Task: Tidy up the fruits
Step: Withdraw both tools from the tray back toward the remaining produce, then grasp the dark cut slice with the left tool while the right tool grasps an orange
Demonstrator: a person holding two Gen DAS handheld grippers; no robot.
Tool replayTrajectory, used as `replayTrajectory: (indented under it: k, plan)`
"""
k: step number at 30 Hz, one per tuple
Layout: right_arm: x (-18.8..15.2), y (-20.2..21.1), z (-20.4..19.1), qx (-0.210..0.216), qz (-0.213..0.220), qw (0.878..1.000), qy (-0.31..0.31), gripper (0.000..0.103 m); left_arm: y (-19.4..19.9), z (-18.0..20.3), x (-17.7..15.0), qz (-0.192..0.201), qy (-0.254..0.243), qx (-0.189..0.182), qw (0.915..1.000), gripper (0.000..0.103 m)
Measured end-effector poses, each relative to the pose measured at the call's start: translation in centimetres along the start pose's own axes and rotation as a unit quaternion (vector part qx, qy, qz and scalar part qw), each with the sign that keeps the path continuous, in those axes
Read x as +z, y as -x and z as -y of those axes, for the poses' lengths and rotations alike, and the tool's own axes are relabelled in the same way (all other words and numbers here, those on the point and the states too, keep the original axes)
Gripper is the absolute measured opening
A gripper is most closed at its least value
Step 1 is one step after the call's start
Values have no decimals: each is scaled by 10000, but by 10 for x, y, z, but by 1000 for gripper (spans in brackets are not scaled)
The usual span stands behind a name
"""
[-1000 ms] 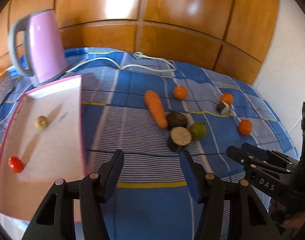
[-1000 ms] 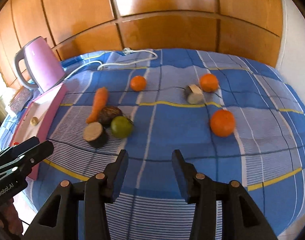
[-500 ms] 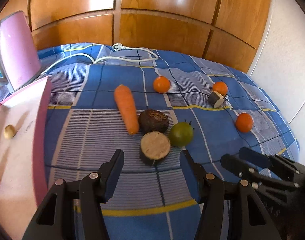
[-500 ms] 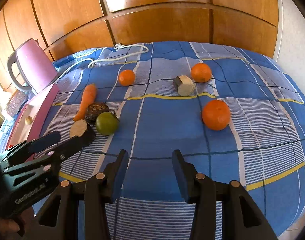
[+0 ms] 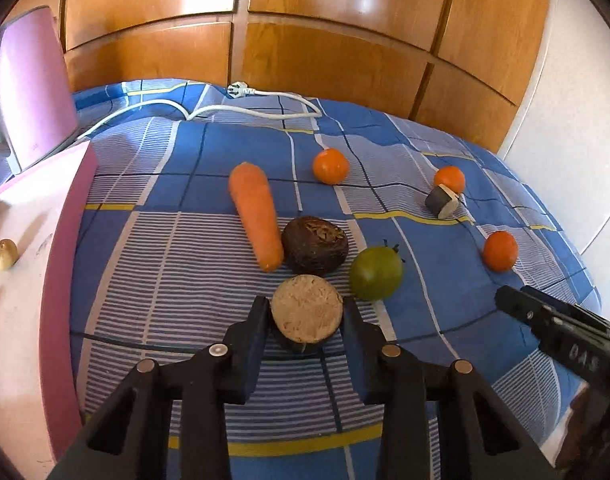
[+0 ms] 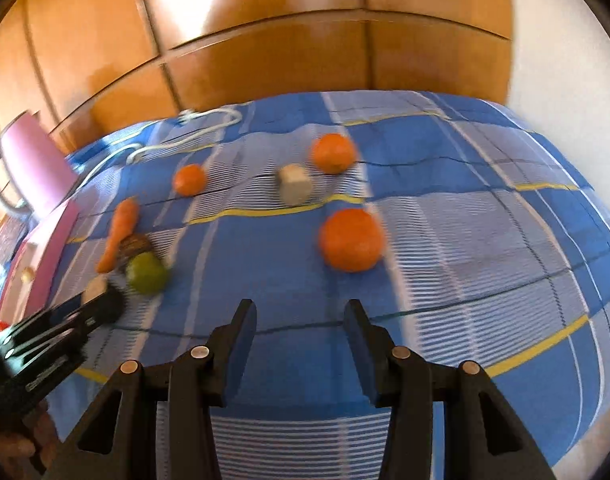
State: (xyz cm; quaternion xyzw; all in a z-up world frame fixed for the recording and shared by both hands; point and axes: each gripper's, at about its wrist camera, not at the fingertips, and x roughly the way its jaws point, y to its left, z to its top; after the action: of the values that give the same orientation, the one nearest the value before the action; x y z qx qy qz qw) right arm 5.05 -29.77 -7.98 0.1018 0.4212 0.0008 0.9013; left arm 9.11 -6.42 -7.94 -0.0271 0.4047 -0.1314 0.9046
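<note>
A halved dark-skinned root piece [image 5: 307, 314], its pale, rough cut face turned toward the camera, is seen lying on the blue checked bed cover [image 5: 185, 248], just in front of a whole dark root [image 5: 315, 245] and beside a green tomato [image 5: 376, 273] and a carrot [image 5: 255, 212]. It is flanked by the fingers of the left hand-held gripper [image 5: 305, 316], whose jaws are closing around it; firm contact cannot be told. A second ago these jaws were held wider and well short of the piece. The right hand-held gripper [image 6: 301, 320] is held narrowly apart and empty, short of an orange [image 6: 351, 239], which was smaller in view earlier.
</note>
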Motion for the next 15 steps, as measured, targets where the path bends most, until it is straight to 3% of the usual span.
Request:
replayTrajectory:
  k: [5,9,15]
  plan:
    - [5,-3,15,-189,19,9997,-169,48,-3,0,-2,15,27,55,10000,36]
    - [13,-9,19,-226,28,9997,-123,59,-5,-1,-2,24,49,65,10000,36]
    - [24,-26,17,-248,-49,9996,144,62,-8,1,-2,38,-34,170,9998,36]
